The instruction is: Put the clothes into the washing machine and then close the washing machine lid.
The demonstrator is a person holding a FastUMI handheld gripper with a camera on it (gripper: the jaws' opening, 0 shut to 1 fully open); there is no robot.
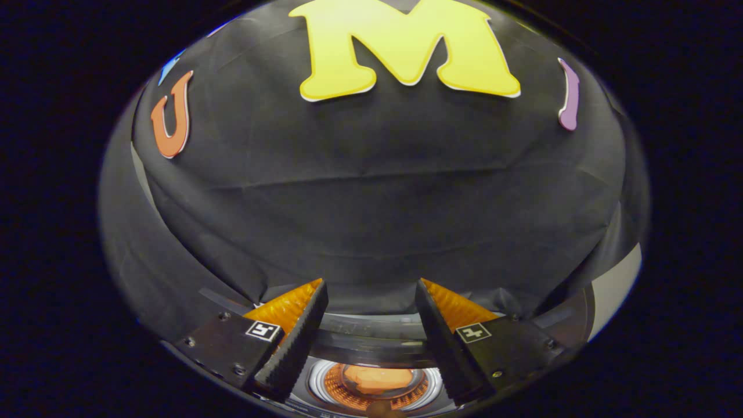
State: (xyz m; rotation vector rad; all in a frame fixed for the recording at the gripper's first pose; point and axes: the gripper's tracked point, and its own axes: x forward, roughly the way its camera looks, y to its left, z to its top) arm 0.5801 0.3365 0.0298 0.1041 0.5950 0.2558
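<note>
The clothes [377, 378] lie as a pale orange bundle inside the washing machine [371, 339], down in the drum [348, 390], whose ribbed wall glows around them. The bundle sits low between the two fingers and below their tips, well clear of both. From this, the first part of the task looks done: the load appears to be in the drum and nothing hangs over its shiny rim as far as the picture shows.

What seems left is the lid. A dark curved band runs across just beyond the drum opening, between the fingers; it may be the raised lid or the top of the machine, and the picture does not settle which. The opening looks uncovered, so the lid is judged not yet shut.

The gripper [371, 296] hovers above the opening with its jaws spread wide and nothing between them; neither finger touches the clothes or the rim.

Beyond the fingertips hangs the booth's black cloth wall [371, 191], creased and close behind the machine. A pale strip of surface [615, 290] shows off to the right. Room to move looks free above and to the sides of the opening, tighter toward the cloth behind.
</note>
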